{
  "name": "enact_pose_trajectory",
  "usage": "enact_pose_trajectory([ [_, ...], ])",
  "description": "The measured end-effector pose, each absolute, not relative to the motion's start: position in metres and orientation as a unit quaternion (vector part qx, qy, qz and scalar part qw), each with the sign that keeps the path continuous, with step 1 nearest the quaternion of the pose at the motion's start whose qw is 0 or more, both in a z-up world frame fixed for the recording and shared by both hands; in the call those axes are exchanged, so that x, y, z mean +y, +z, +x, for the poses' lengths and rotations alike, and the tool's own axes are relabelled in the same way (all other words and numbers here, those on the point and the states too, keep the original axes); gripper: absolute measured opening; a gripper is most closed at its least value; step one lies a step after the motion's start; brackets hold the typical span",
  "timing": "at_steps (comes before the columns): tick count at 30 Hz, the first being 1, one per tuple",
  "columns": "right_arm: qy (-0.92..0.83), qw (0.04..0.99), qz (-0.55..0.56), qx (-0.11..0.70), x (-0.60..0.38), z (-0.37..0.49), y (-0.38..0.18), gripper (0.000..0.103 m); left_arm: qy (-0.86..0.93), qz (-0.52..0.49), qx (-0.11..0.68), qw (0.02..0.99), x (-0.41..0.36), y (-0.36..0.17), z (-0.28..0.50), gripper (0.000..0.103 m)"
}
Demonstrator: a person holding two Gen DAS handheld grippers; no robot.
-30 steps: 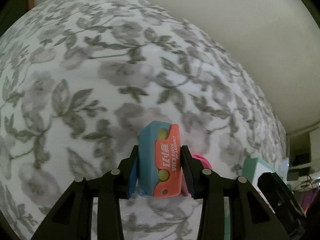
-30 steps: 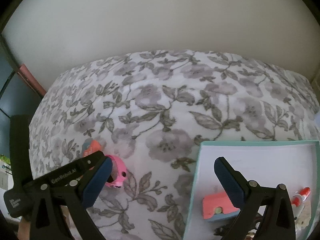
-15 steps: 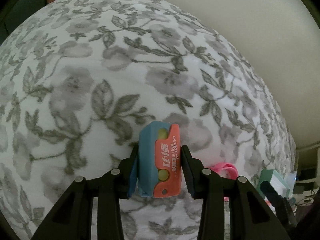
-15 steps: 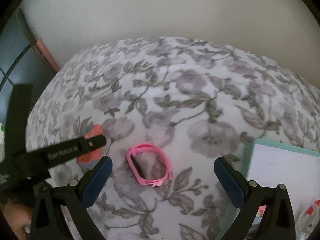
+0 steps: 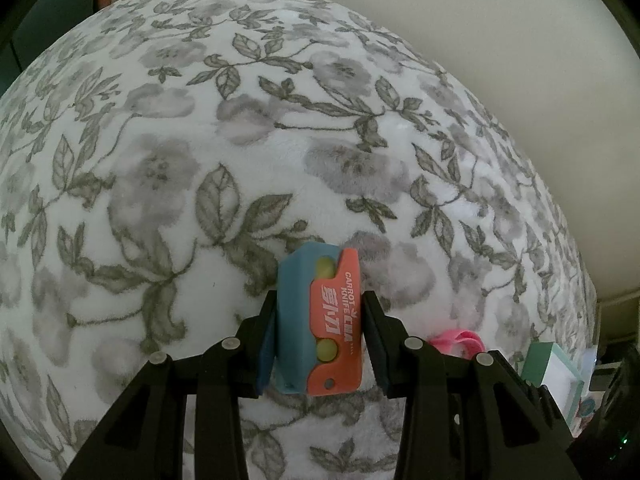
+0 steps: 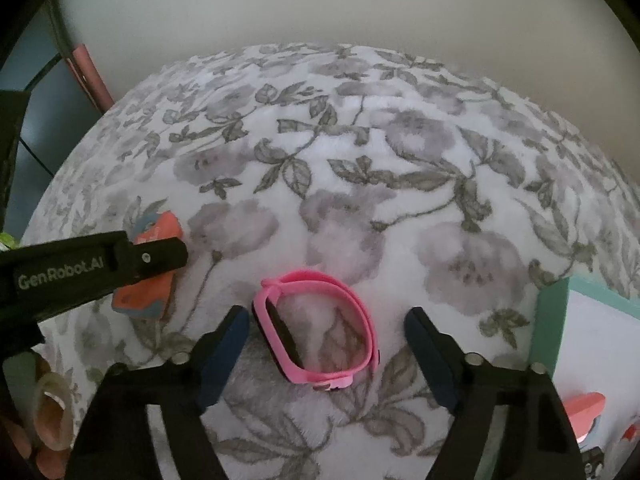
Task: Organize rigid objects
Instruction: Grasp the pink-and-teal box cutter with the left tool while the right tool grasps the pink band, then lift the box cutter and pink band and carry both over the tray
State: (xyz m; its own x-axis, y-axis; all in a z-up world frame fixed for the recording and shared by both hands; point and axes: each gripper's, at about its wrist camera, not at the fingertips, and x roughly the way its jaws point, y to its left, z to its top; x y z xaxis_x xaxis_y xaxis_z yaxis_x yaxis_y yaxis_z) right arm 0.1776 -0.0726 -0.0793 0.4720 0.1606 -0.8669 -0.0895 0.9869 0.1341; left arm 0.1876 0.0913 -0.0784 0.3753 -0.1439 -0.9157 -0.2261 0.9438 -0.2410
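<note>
Closest to me, my right gripper [image 6: 326,354] is spread wide with the pink wristband [image 6: 318,330] lying flat on the floral blanket [image 6: 360,184] between its fingers, neither pad touching it yet. My left gripper [image 5: 319,334] is pinching the orange-and-blue carrot knife toy [image 5: 322,324] upright between its pads; in the right view it shows at about 9 o'clock, just above the blanket. At 3 o'clock in the right view sits the teal-rimmed box [image 6: 550,320], with another orange piece [image 6: 586,410] already lying inside it.

I judge I'm midway through collecting: one item is in hand, the band is lined up. Next I need to lower and close the right fingers squarely across the band's sides, since the soft loop may flex or slip, then carry both items over to the box.
</note>
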Motion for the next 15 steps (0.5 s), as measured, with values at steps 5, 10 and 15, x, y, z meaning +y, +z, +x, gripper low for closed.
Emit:
enact_pose_trajectory([
  [5,0.083,0.857,0.025,0.507,-0.069,0.175,-0.076,0.061,0.027,-0.16,0.559,0.813,0.087,-0.078,0.188,0.041],
  [10,0.083,0.854,0.017,0.514,-0.069,0.172,-0.074,0.058,0.017,-0.162,0.556,0.815,0.082,-0.073,0.187,0.041],
  [15,0.074,0.853,0.018,0.516,-0.078,0.161,-0.064,0.057,0.007,-0.159,0.538,0.828,0.073,-0.053,0.181,0.041],
])
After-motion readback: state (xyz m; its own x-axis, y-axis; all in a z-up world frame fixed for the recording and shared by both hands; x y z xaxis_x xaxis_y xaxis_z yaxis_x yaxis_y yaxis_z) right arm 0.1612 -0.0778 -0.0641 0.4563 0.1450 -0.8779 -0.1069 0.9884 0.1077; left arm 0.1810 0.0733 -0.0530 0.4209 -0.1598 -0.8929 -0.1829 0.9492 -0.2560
